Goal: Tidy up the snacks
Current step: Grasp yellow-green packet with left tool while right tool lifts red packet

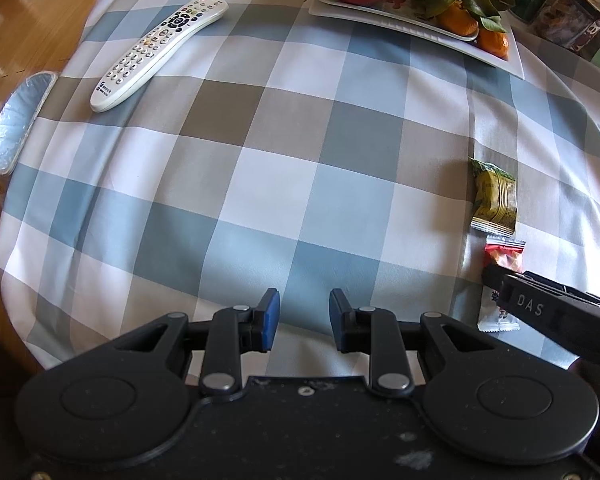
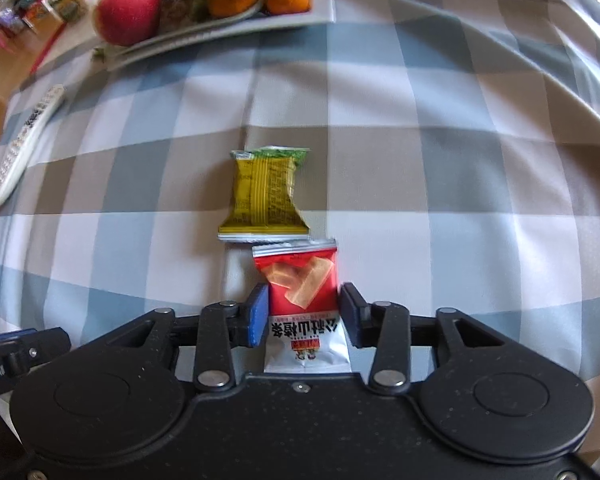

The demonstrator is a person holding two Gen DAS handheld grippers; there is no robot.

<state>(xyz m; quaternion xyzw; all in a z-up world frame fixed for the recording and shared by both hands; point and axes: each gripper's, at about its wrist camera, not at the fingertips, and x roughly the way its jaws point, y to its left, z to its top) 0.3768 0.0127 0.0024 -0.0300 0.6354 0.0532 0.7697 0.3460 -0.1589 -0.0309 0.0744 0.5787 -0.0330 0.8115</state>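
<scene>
Releasing: the right gripper [image 2: 303,312] is hovering over the red snack packet [image 2: 302,280], which is lying flat on the checked tablecloth [image 2: 420,184]; I judge this to be the setting-down step of lining snacks up.
Right tongs: the jaws are standing released, one on each side of the red packet's middle; a sliver of cloth is showing between the right pad and the wrapper, while the left pad is sitting right at the wrapper's edge, so no squeeze is visible.
Left tongs: the left gripper [image 1: 304,316] is hanging over bare cloth with its jaws narrowly parted and nothing between them, so it is gripping nothing.
Red packet's place: it is lying just beside the near end of the yellow-green snack packet [image 2: 263,196], the two nearly touching end to end, the red one shifted slightly to the right; its white printed end is reaching back under the gripper body.
Row as seen from the left wrist: the yellow-green packet [image 1: 494,196] and the red one [image 1: 504,254] are lying at the right edge, the right tool overlapping the red one.
Surroundings: a remote control [image 1: 158,52] and a fruit tray [image 1: 416,26] are lying well apart from the row.
Next move, as a judgement: lifting straight up so the pads are clearing the wrapper without dragging it out of line.
Risk: a pad catching the crinkled edge and skewing the packet.
</scene>
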